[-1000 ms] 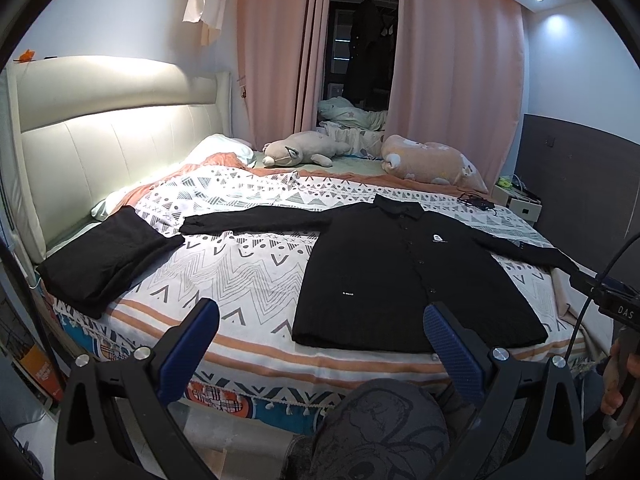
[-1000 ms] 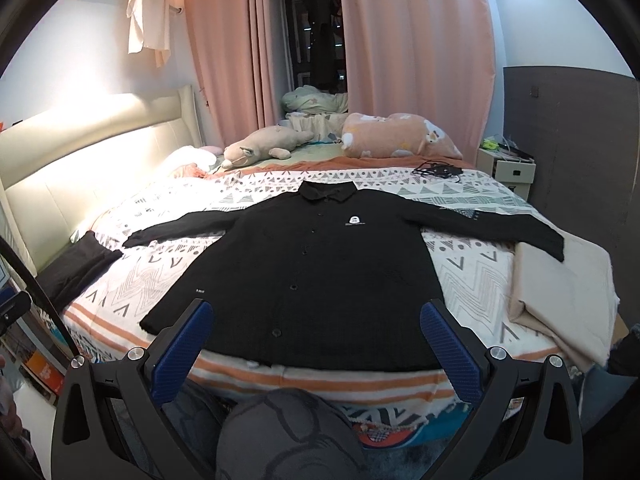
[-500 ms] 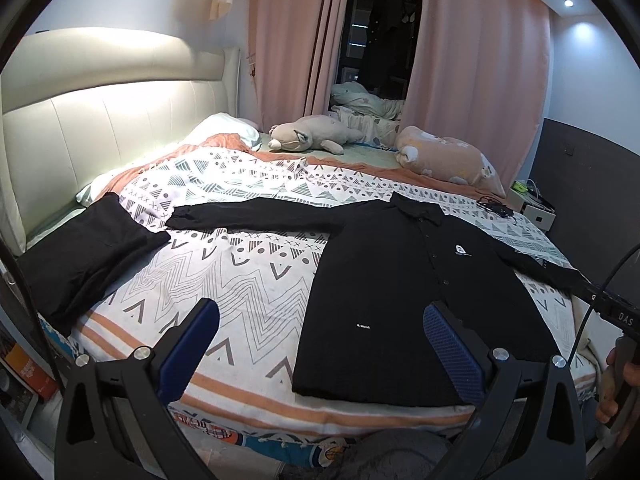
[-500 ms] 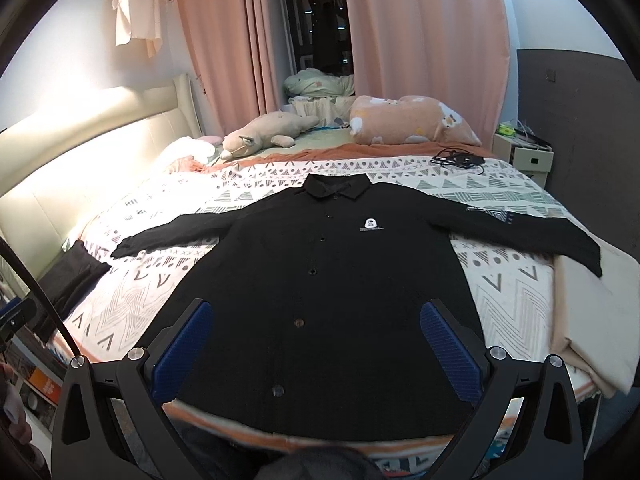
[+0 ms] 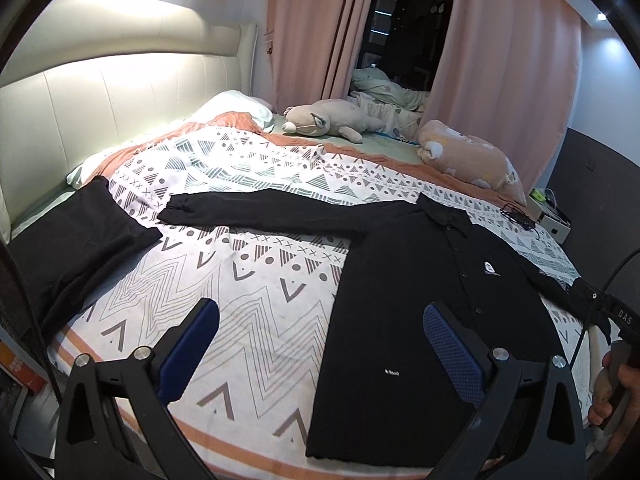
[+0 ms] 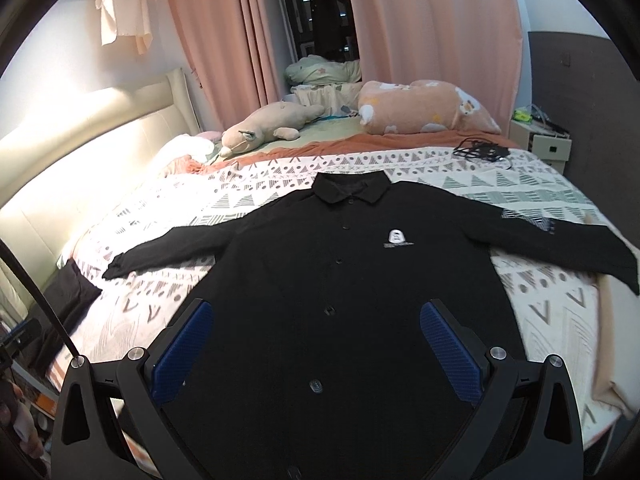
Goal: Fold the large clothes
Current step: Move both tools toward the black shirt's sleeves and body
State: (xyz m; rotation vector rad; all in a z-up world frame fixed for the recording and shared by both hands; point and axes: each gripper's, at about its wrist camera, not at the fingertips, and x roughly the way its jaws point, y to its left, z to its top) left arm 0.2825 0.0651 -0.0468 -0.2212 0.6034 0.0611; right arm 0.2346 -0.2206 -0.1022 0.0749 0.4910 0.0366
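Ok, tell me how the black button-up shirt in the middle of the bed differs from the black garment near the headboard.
The black button-up shirt lies spread flat with both sleeves stretched out; the black folded garment is already a compact rectangle. The shirt shows a collar, buttons and a white chest logo; the folded one shows none. The shirt fills the bed's middle; the folded one sits at the edge. Both are black and rest on the patterned bedspread.

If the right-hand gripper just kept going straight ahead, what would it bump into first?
Most likely the black shirt spread flat on the bed: the open right gripper points at its buttoned front, nothing between them. Depth is hard to judge.
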